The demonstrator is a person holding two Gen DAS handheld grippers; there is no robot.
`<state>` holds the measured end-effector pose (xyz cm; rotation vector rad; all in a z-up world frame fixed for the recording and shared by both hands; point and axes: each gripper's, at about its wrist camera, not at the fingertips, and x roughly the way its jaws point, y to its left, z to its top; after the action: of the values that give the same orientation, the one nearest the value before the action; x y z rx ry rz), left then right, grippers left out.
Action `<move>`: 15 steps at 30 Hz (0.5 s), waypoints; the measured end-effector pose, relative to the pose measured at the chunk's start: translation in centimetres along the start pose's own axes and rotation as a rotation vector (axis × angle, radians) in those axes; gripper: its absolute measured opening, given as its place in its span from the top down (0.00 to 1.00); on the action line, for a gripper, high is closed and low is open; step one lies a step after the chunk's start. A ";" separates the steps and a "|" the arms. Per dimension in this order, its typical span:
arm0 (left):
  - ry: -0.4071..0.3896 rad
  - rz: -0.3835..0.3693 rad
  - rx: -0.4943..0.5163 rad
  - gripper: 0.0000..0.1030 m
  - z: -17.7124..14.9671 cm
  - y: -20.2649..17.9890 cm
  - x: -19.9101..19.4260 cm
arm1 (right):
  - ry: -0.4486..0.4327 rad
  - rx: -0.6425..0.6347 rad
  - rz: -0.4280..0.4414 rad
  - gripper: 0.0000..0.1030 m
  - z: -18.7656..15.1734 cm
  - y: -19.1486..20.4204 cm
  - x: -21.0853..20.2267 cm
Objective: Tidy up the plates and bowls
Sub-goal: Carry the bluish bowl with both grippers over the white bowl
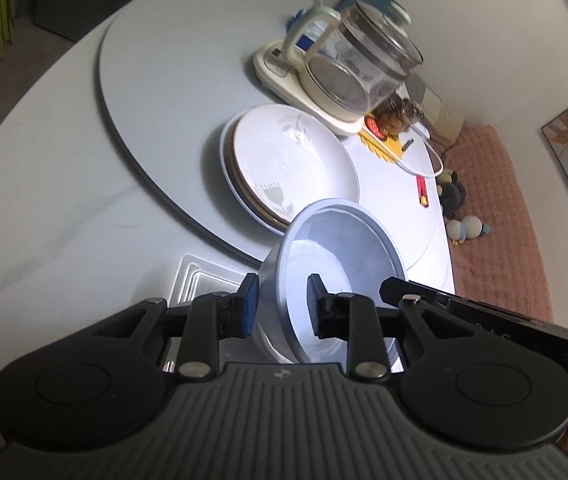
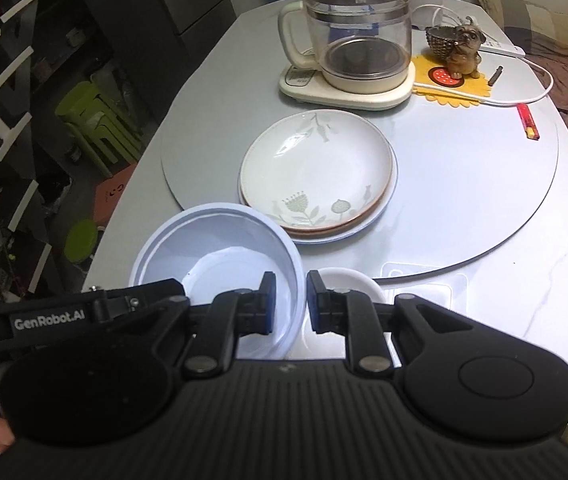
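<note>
A: Gripping opposite rims, left gripper [image 1: 282, 306] and right gripper [image 2: 289, 302] both clamp the blue bowl [image 2: 220, 248], just short of the plates [image 2: 316, 172].

B: Uneven pulls could tilt it, knocking the plates toward the kettle [image 2: 358, 36] behind.

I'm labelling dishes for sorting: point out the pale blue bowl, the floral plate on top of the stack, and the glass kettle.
pale blue bowl [image 2: 220, 248]: right wrist view, on its inner wall.
floral plate [image 2: 316, 164]: right wrist view, on its bare white centre.
glass kettle [image 2: 358, 20]: right wrist view, on its clear glass body.
</note>
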<state>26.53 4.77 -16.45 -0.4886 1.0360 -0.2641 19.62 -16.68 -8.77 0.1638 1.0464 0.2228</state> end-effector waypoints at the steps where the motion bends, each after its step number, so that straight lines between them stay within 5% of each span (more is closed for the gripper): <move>1: 0.011 0.003 0.003 0.71 0.0 -0.3 0.6 | 0.006 0.001 -0.006 0.81 0.0 -0.4 0.2; 15: 0.129 0.051 0.123 0.71 -1.2 -2.2 7.7 | 0.031 0.083 -0.051 0.81 -2.0 -4.9 3.6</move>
<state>29.28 -0.76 -21.73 -0.3368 1.1482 -0.3154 20.17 -20.45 -13.95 0.2092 1.0897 0.1358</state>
